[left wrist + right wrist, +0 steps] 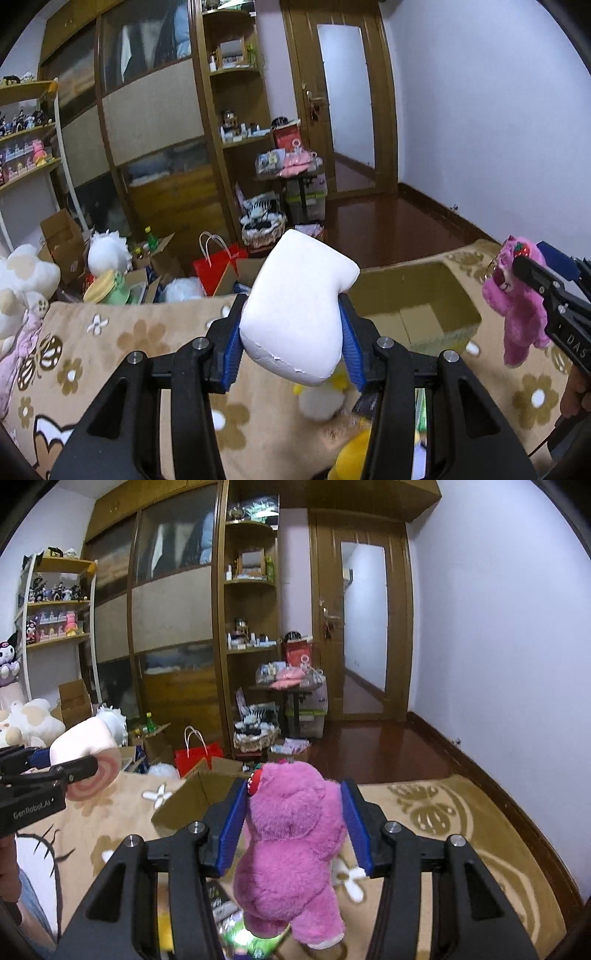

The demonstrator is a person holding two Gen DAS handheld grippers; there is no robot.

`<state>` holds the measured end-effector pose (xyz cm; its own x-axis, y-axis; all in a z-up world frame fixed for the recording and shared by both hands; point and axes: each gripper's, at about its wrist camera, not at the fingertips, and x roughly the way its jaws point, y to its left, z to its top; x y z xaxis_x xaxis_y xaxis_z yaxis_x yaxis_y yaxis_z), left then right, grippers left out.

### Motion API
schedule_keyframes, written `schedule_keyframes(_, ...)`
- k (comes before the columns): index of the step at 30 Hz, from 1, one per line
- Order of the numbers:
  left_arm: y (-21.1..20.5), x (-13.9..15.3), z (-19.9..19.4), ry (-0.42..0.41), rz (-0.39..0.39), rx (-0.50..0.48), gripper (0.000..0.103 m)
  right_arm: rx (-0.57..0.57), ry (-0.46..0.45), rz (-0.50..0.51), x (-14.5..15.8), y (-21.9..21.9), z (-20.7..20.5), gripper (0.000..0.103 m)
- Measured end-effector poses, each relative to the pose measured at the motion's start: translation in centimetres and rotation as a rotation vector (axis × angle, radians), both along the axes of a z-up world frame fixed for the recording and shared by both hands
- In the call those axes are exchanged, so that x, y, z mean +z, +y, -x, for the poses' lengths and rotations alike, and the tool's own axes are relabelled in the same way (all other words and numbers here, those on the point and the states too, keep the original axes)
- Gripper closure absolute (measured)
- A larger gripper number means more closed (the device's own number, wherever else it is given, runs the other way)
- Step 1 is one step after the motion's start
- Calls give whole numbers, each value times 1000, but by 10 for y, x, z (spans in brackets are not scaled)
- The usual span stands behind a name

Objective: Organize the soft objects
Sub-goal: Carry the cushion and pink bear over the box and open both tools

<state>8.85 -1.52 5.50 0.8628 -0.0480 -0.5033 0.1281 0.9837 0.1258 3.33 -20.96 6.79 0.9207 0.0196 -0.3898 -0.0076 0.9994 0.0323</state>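
Across a bed spread with a tan flowered blanket (110,354), both grippers are raised, each carrying a soft toy. Beyond them an open cardboard box (417,295) rests on the blanket, its flaps up, between the two tools. On the floor past the bed stand more boxes, a red paper bag (201,757) and other plush toys before a tall wooden wardrobe (173,620). Held in the right gripper (293,823), a pink plush bear (295,845) fills the gap between the blue pads, which press into its upper body from both sides; its legs hang below the jaws and its head, with a red strawberry patch, rises above the fingertips. Held in the left gripper (291,328), a white plush piece (295,306) is clamped the same way, its rounded base sitting low between the pads and its top bulging up past the tips. Under it a yellow toy (354,458) lies on the blanket.
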Motion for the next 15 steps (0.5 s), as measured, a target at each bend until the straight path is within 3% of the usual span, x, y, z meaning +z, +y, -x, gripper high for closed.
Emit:
schedule_keyframes(7, -12, -4, -36, -8, 33, -28, 58, 34, -12, -25, -1, -4, -32, 49)
schedule_keyframes(15, -25, -39, -67, 23, 41, -59, 58, 82, -19, -11, -21, 5, -65, 47)
